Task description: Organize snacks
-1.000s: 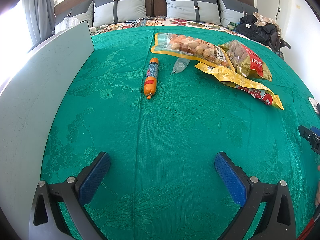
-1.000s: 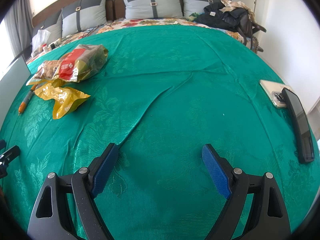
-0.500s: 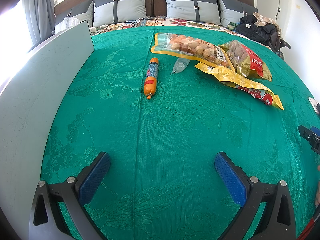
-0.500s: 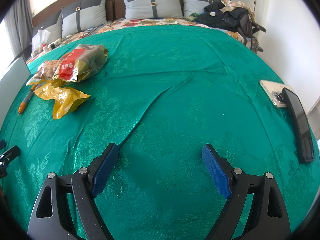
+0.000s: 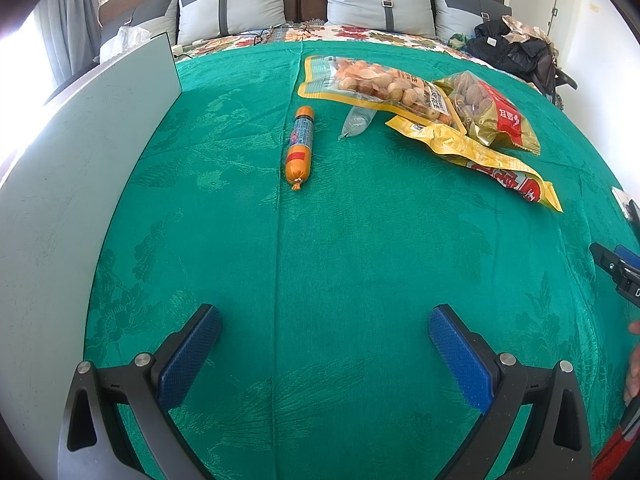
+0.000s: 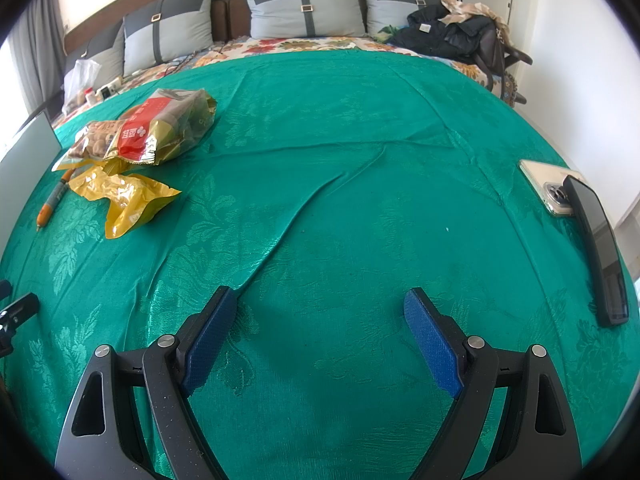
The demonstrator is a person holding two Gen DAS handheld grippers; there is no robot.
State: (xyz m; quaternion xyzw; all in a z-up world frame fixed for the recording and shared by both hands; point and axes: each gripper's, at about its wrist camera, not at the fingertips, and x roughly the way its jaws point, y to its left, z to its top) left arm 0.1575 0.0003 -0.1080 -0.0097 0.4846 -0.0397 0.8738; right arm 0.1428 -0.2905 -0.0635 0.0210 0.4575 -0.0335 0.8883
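From the left wrist view, the left claw (image 5: 324, 332) hovers over the green bedspread (image 5: 360, 260) with its blue pads spread wide and nothing between them. Ahead lies an orange sausage stick (image 5: 300, 146), apart from a small clear packet (image 5: 357, 120); further right, a clear-fronted nut bag (image 5: 376, 82), a red-and-gold snack bag (image 5: 490, 114) and a flat yellow pouch (image 5: 480, 152) overlap in a cluster. A grey panel (image 5: 60, 200) stands along the left edge of the bed. From the right wrist view, the right claw (image 6: 320, 312) is likewise wide open and empty above the bedspread; the snacks sit far left, and two phones (image 6: 576, 204) rest at the right edge.
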